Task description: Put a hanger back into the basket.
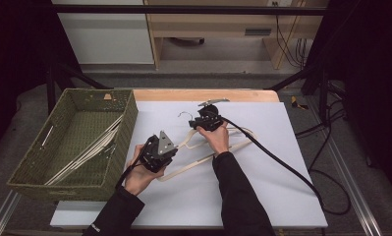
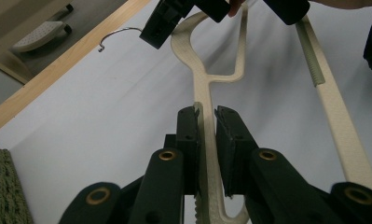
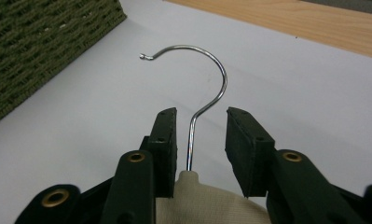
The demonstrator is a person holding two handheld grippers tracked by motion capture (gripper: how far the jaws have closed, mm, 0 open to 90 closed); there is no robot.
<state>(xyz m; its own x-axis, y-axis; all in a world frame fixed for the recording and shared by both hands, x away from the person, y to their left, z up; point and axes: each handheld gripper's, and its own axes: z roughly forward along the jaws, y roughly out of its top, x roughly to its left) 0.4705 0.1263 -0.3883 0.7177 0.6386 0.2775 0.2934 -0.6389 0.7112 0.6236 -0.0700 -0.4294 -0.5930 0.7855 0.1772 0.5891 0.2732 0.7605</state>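
A pale mat (image 1: 262, 162) covers the table. On it the left gripper (image 2: 206, 126) is clamped on the cream hanger (image 2: 207, 84); the right gripper (image 3: 200, 140) straddles its hook (image 3: 207, 70), jaws apart. Judged step: securing it for the basket (image 1: 129, 123) beside; next, close on the neck.

The place looked like a lab or workshop recording station rather than a home. A pale grey mat (image 1: 262, 162) covered a light wooden tabletop (image 1: 203, 94) that stood inside a frame of black metal bars (image 1: 183, 9) and dark curtains (image 1: 16, 59), with black cables (image 1: 326, 147) trailing loose over the grey carpeted floor (image 1: 193, 78). Behind it stood plain light wooden furniture (image 1: 213, 24) and a white cabinet (image 1: 105, 34), with more cables (image 1: 289, 44) hanging down beside them.
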